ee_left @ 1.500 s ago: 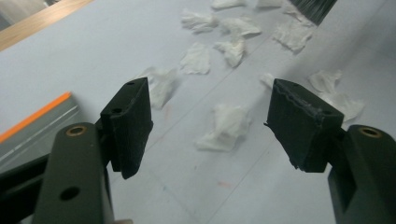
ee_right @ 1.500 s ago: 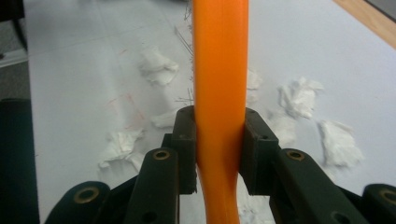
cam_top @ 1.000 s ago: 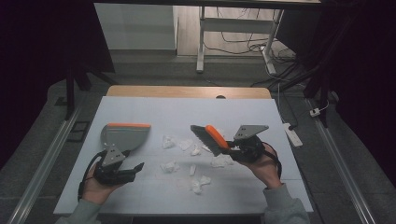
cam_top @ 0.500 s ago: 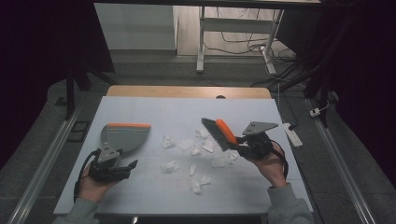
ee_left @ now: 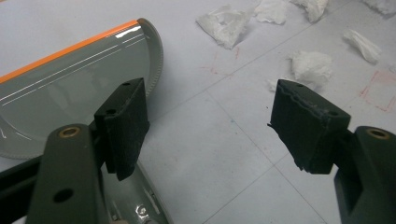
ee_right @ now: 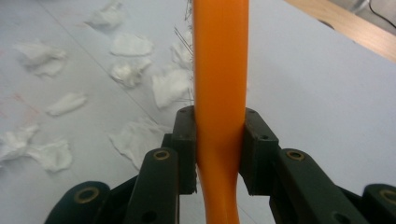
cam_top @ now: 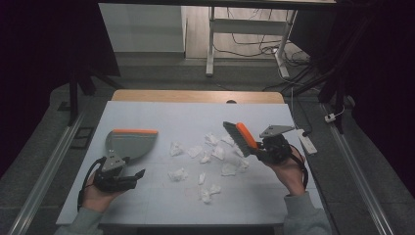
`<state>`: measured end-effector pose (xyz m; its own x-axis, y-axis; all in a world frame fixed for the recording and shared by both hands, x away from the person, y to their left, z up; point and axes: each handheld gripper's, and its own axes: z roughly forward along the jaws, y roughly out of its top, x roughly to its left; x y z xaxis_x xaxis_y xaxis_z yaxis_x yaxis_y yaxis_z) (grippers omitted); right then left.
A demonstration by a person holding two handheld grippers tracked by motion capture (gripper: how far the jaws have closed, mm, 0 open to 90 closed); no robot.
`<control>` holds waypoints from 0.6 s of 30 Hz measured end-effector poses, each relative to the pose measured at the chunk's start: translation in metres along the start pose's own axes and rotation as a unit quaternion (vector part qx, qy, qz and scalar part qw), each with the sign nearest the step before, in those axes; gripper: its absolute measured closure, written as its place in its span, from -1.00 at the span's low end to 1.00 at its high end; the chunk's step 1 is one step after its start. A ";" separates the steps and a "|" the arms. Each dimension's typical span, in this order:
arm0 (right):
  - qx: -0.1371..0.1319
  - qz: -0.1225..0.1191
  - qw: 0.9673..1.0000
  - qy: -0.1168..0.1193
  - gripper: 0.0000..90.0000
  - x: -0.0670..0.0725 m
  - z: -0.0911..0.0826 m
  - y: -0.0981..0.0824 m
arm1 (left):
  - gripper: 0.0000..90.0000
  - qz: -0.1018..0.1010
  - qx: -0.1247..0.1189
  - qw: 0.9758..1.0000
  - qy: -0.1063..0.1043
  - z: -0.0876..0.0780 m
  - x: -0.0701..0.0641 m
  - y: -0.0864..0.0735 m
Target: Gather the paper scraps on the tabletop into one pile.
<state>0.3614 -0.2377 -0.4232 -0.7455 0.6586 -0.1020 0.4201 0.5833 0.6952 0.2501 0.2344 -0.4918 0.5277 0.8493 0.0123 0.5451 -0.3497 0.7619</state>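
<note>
My right tool [cam_top: 259, 147] pinches the orange brush [cam_top: 241, 137] at centre right of the high view, bristles seemingly over the paper scraps [cam_top: 204, 166]. My left tool [cam_top: 128, 177], lower left, has just been spreading, nothing between its jaws, beside the dustpan [cam_top: 129, 143] on the desk [cam_top: 161, 115].

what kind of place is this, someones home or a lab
Most likely a lab or test room, not a home: a bare white work table stands on grey carpet, loose cables trail over the floor behind it, and floor rails run along both sides.
</note>
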 end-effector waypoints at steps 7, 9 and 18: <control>0.048 0.008 0.999 -0.024 0.56 -0.010 0.011 0.006 | -0.36 -0.003 0.003 1.000 -0.006 0.001 0.002 0.001; 0.061 0.008 0.998 -0.030 0.56 -0.016 0.017 0.013 | -0.36 0.001 0.002 1.000 -0.003 0.000 0.002 0.003; 0.170 0.004 0.984 -0.056 0.56 -0.046 0.065 0.048 | -0.36 -0.004 -0.002 1.000 -0.011 0.000 0.004 0.001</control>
<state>0.4499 -0.2092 -0.4316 -0.6871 0.7017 -0.1886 0.5890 0.6899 0.4209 0.2525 0.2374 -0.4907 0.5378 0.8431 -0.0071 0.5458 -0.3418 0.7650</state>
